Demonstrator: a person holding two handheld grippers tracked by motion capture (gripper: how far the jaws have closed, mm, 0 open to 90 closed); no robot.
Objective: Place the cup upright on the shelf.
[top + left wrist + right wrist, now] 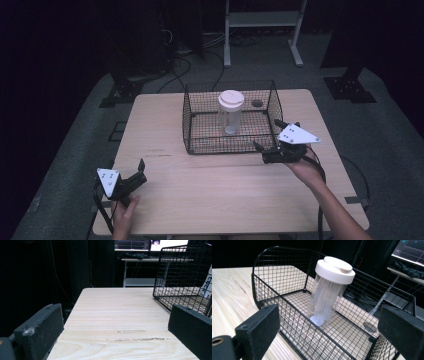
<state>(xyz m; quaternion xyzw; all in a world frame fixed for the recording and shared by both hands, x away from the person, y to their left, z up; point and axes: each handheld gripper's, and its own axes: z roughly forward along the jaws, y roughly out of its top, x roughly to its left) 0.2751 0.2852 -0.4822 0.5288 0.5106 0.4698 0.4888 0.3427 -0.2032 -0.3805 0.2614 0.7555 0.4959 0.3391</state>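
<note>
Clear plastic jar (230,114) with a white lid (231,99), upright inside the black wire basket (200,140), near the middle of the basket floor, apart from every wall. Basket set on the far half of the pale wooden counter (210,190), open at the top.

Right gripper (272,140) held just outside the basket's near right corner, jaws spread wide and holding nothing, one tip by the right wall, the other by the front rim. In the right gripper view, jar (327,290) seen past the near wire wall (294,322), which stands between the jaws and the jar; a small round grey disc (370,327) lying on the counter behind the basket's far wall.

Left gripper (140,170) low over the near left part of the counter, well apart from the basket, jaws likewise parted and empty. In the left gripper view, bare wood grain (120,315) ahead, basket corner (180,277) off to the right.

Beyond the counter: a white metal stand (262,30), loose cables on the grey floor (200,60), black stand feet at either side.
</note>
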